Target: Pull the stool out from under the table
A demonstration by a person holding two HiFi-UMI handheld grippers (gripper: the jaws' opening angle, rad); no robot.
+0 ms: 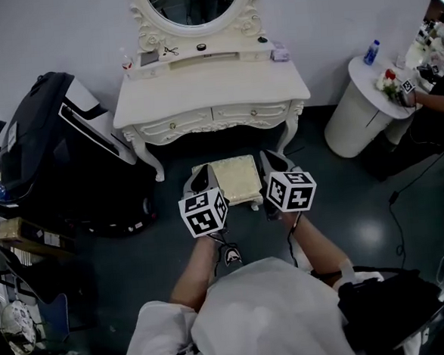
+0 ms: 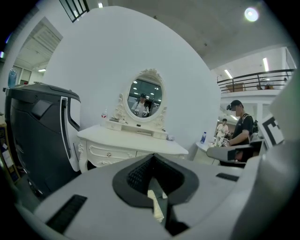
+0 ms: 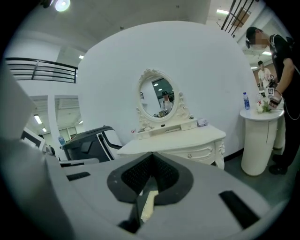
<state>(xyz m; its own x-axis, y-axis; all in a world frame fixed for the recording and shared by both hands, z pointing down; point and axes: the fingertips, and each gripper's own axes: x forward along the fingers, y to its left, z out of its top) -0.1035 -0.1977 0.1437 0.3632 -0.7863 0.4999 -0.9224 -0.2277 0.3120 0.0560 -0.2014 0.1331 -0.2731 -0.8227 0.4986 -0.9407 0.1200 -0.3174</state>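
Note:
The stool (image 1: 236, 179), with a square cream cushion, stands on the dark floor just in front of the white dressing table (image 1: 208, 90), out from beneath its top. My left gripper (image 1: 199, 179) hangs over the stool's left edge and my right gripper (image 1: 272, 163) over its right edge. Both are shut and hold nothing. In the left gripper view the jaws (image 2: 152, 157) meet, with a cream sliver of the stool (image 2: 157, 206) below them and the table (image 2: 131, 143) ahead. The right gripper view shows the same: shut jaws (image 3: 151, 154) and the table (image 3: 173, 140) beyond.
A large black and white machine (image 1: 61, 154) stands left of the table. A round white pedestal (image 1: 361, 110) with a blue bottle (image 1: 371, 52) stands at the right, and a person (image 1: 436, 97) works beside it. Cables lie on the floor at the right.

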